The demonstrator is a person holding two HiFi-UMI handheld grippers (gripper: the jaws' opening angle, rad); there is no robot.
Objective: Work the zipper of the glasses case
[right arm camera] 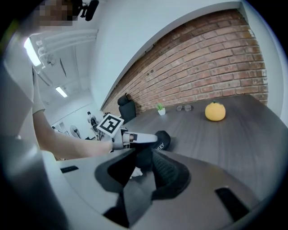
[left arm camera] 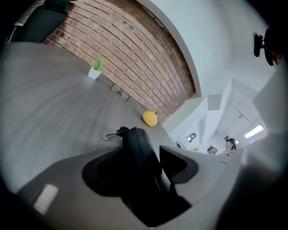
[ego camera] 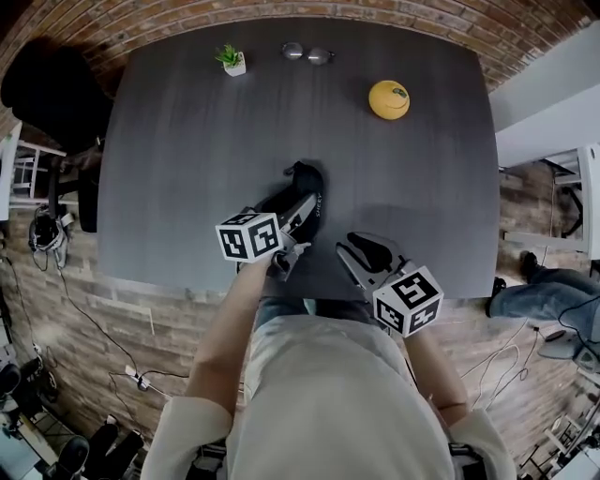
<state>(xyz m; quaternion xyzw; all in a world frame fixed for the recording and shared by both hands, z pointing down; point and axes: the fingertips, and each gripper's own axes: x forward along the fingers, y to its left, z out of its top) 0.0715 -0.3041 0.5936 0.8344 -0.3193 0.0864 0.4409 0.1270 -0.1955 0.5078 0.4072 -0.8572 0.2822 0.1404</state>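
Dark grey table [ego camera: 169,141], near its front: our left gripper [ego camera: 300,217] pinches the black glasses case [ego camera: 306,180], and our right gripper [ego camera: 361,248] hangs near it, jaws narrowly apart. Well away, along the far edge, we see a small plant [ego camera: 232,59], glasses [ego camera: 307,53] and a yellow fruit [ego camera: 388,99].

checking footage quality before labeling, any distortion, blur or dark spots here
Head view: the fisheye bows the table edges. Left gripper view: the black glasses case in the left gripper is nearly a silhouette, and the white room at right is washed out. Right gripper view: the right gripper looks soft up close, the brick wall curves, and a mosaic patch sits top left.
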